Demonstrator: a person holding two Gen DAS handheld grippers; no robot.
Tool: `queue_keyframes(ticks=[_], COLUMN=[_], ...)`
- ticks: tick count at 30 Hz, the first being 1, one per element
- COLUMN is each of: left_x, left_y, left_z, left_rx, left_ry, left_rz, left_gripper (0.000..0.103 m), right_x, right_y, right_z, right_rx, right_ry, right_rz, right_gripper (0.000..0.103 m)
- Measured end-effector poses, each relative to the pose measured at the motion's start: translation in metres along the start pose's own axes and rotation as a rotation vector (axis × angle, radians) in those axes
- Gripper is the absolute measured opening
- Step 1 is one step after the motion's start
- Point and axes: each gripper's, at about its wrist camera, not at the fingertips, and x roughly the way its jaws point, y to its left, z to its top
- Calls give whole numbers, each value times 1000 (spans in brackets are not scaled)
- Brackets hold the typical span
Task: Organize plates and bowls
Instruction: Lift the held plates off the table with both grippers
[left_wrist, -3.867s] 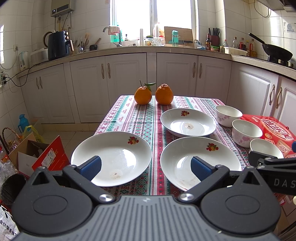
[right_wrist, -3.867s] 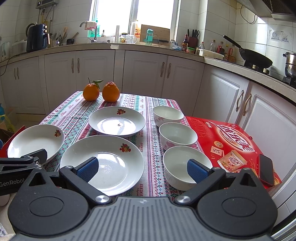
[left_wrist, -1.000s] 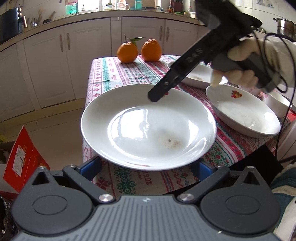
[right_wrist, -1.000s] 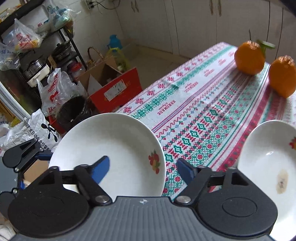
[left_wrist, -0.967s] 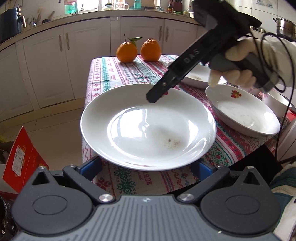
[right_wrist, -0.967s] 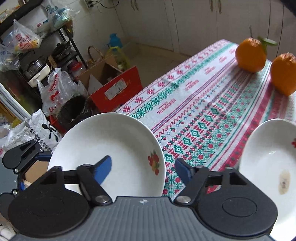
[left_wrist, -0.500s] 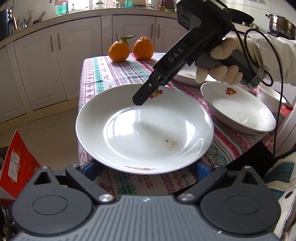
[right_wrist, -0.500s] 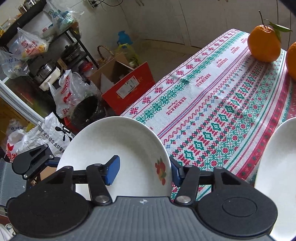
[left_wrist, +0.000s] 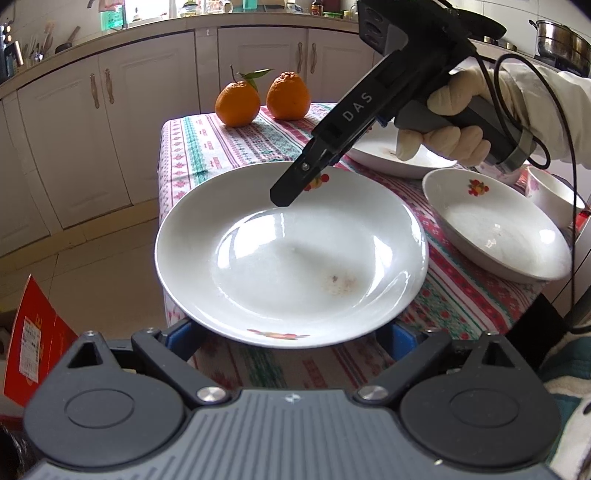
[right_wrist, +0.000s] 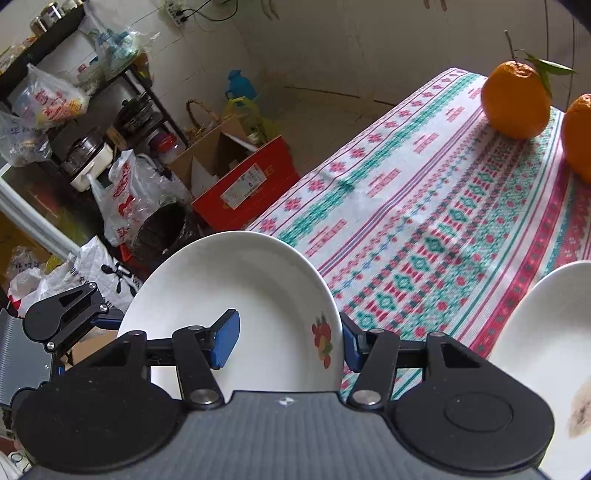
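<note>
The round white ceramic plate with a fruit motif (left_wrist: 291, 254) overhung the near table edge. The right gripper (right_wrist: 288, 341) straddled its far rim, jaws narrowed but not visibly clamped, presumably to lift it. The left gripper (left_wrist: 291, 334) stood spread wide under the near rim, apparently for support.

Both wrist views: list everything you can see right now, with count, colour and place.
plate: one, white, fruit motif, near table edge, right gripper's fingers astride its far rim
other plates: two, white, right and far right of it
bowl: one visible, white, far right, partly cut off
oranges: two, orange, far table end
tablecloth: one, red-green patterned, covers table
red box: one, on floor
left gripper: black, blue pads, open beneath plate's near rim
right gripper: black, blue pads, closing on plate rim
</note>
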Motion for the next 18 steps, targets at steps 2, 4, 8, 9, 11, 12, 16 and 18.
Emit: queue_keyframes(ticks=[2,4,8,9,11,12,16,18], left_x=[6,11,17,18,21,23,27,28], left_y=[3,6,11,12,14,14,14,15], left_z=[5,11,20,22,24,25,26,28], left_rx=[12,22,32,35,43,51,60,66], left_ry=[-2,-5,-20,-21,-23,-21,-15,-15], left_rz=[1,1,2,0,1,6,12,10], left_gripper=[97,97,97,97,97,97,97,97], right_x=[0,0,0,0,1,1,1,1], right_y=[-6,-12,-24,-26,-30,-31,-33,-34], right_z=[3,6,12,13,14,15,19,21], right_rx=[11,20,42,47,52,52,56,52], right_ry=[-7,-11,-28,-31,-36,-39,-50,-52], right_rz=[-9,-21,-46,-50,-59,-63,-77,-86], right_gripper=[62,62,62,62,62,62,63,63])
